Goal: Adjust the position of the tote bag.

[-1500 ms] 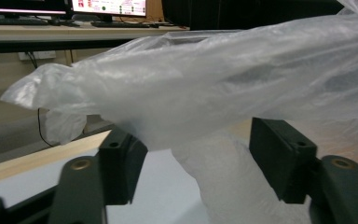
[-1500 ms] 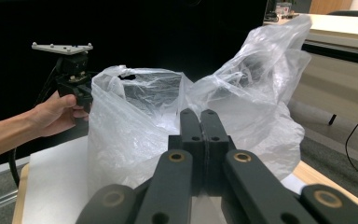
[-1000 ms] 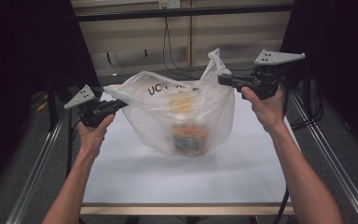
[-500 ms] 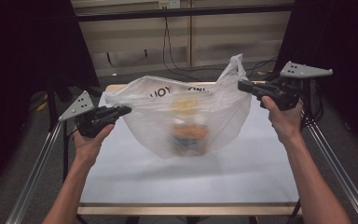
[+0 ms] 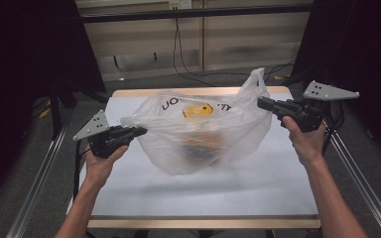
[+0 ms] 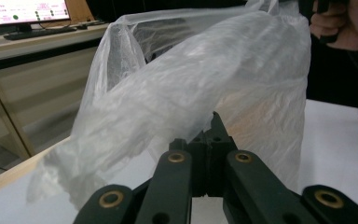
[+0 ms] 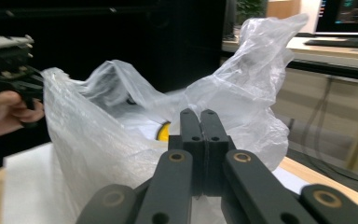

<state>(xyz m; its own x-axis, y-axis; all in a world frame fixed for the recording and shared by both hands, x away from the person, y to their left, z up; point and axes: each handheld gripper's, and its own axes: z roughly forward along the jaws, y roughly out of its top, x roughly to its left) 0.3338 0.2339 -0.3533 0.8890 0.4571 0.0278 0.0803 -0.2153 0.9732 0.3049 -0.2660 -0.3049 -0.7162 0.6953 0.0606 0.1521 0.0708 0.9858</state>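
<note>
A translucent white plastic bag (image 5: 203, 134) hangs stretched between both grippers over the white table (image 5: 278, 188). My left gripper (image 5: 141, 131) is shut on the bag's left handle, and my right gripper (image 5: 260, 103) is shut on the right handle. Something yellow (image 5: 198, 110) and a blurred orange item (image 5: 198, 146) show through the film. In the left gripper view the shut jaws (image 6: 213, 135) pinch the bag (image 6: 191, 84). In the right gripper view the shut jaws (image 7: 200, 114) pinch the bag (image 7: 102, 135), and the yellow thing (image 7: 164, 131) peeks out behind them.
Metal rails (image 5: 34, 183) run along both sides of the table. Cables (image 5: 183, 54) lie on the floor behind it. A desk with a monitor (image 6: 23, 10) stands beyond the table. Dark curtains close in left and right.
Both hands have moved apart, the right one further right and lower, the left one toward the near edge. The bag's mouth is stretched wider and the bag hangs lower.
</note>
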